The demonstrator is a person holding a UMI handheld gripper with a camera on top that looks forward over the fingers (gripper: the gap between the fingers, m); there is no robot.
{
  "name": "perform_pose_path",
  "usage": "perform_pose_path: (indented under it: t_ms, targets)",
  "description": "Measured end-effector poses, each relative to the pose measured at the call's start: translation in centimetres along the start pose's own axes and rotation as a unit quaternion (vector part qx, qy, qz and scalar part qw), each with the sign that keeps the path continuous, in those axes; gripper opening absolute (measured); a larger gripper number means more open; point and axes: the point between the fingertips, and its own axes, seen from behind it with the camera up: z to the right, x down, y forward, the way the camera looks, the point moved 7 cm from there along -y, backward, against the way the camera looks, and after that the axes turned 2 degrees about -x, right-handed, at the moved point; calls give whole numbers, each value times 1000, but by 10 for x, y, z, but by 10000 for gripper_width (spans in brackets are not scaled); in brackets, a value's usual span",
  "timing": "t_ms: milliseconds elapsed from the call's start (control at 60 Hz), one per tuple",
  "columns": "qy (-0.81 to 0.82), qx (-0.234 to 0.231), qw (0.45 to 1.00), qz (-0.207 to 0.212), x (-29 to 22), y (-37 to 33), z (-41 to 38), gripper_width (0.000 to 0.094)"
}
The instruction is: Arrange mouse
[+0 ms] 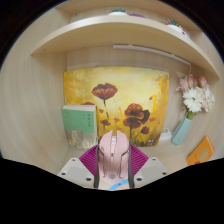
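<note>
Pale wooden alcove under a curved shelf (110, 28), poppy painting (115, 105) at the back. Pink mouse (112, 155) gripped between purple pads (88, 158) of the clenched tool (112, 172), lifted above the surface (170, 160). Glossy, rounded shell, likely slippery. Best lowered level, squarely, away from vase (183, 128) and book (78, 124).

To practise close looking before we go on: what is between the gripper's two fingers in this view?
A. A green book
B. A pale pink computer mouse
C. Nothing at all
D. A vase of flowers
B: the pale pink mouse sits between the gripper fingers, whose pink pads press its sides; the green book and vase stand farther back.
</note>
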Motion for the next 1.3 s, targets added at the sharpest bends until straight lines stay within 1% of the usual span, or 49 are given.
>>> perform_pose_path:
  t_ms: [50,100,183,283,350,400,467,550,600,683,783,817,883,1033,1083,1133,1167,1217,1300]
  targets:
    - [-6,4,1000,19,-17,-14,19,401]
    - [-7,6,1000,29,-21,-24,40,400]
    - [-3,16,1000,20,-8,-31,72,399]
    - [4,19,1000,-23,46,-22,100,398]
    - [3,23,997,-69,90,-12,112,396]
    - [12,14,995,-97,120,-5,112,398]
    - [30,-2,992,-120,155,3,107,398]
    - [25,-12,988,-153,193,9,100,396]
    - [18,-15,985,-170,207,10,95,397]
    - [15,-24,983,-183,226,15,88,397]
    - [15,-25,981,-193,237,14,84,400]
    - [18,-21,983,-183,237,15,84,399]
    - [23,-19,983,-181,239,15,84,403]
    - [41,-24,983,-175,239,18,83,530]
    - [37,-31,982,-182,239,18,83,569]
    - [32,-33,979,-197,239,18,83,655]
    - [24,-26,977,-210,235,13,84,709]
    - [9,-19,978,-207,220,4,85,724]
    - [9,-17,985,-174,185,-16,80,722]
